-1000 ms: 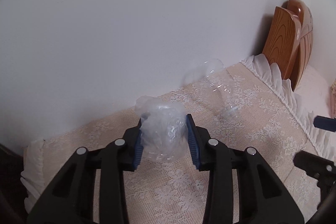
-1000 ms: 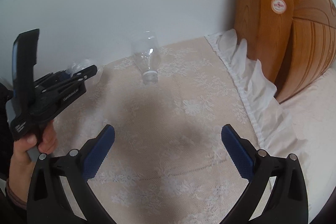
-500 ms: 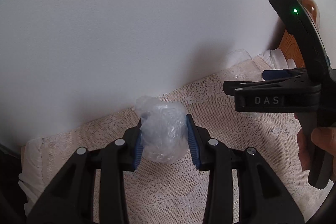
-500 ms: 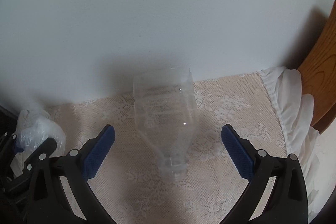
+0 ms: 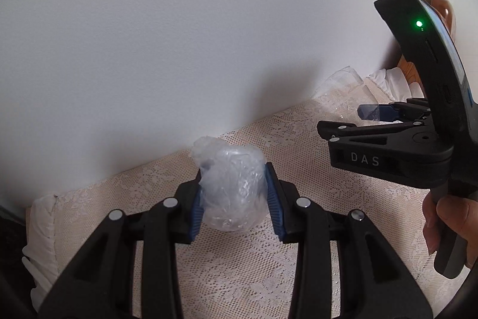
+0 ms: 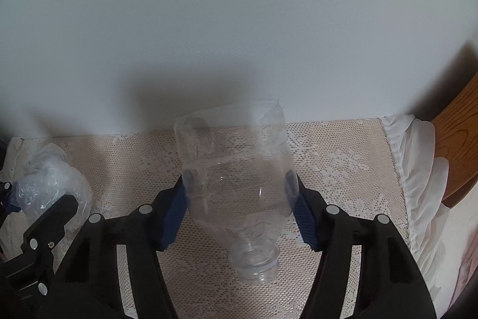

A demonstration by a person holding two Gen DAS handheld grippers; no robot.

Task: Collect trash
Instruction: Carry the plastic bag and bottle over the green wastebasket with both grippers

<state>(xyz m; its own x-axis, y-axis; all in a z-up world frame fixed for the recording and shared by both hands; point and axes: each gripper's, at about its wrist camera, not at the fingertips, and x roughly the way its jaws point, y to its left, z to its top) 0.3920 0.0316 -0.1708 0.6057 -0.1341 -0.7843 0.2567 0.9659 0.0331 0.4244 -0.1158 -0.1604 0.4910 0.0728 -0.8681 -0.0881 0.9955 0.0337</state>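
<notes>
A crumpled wad of clear plastic film (image 5: 231,187) sits between the blue pads of my left gripper (image 5: 233,169), which is shut on it just above the lace cover. A clear plastic bottle (image 6: 236,169) with no cap lies on the cover by the wall, neck toward the camera. My right gripper (image 6: 238,180) straddles its body; the jaws are closing and both pads touch the bottle's sides. In the left wrist view the right gripper (image 5: 343,120) shows at the right with a hand on its handle, and the bottle (image 5: 340,85) is beyond its tips. The wad (image 6: 47,184) appears at the right view's left edge.
A cream lace bedcover (image 6: 343,157) runs up to a white wall (image 6: 239,20). A white ruffled edge (image 6: 418,169) borders it on the right, with a wooden headboard (image 6: 460,139) beyond.
My right gripper came in from the open bed toward the wall, reached the bottle and narrowed its jaws around it. The left gripper kept hold of the plastic wad.
</notes>
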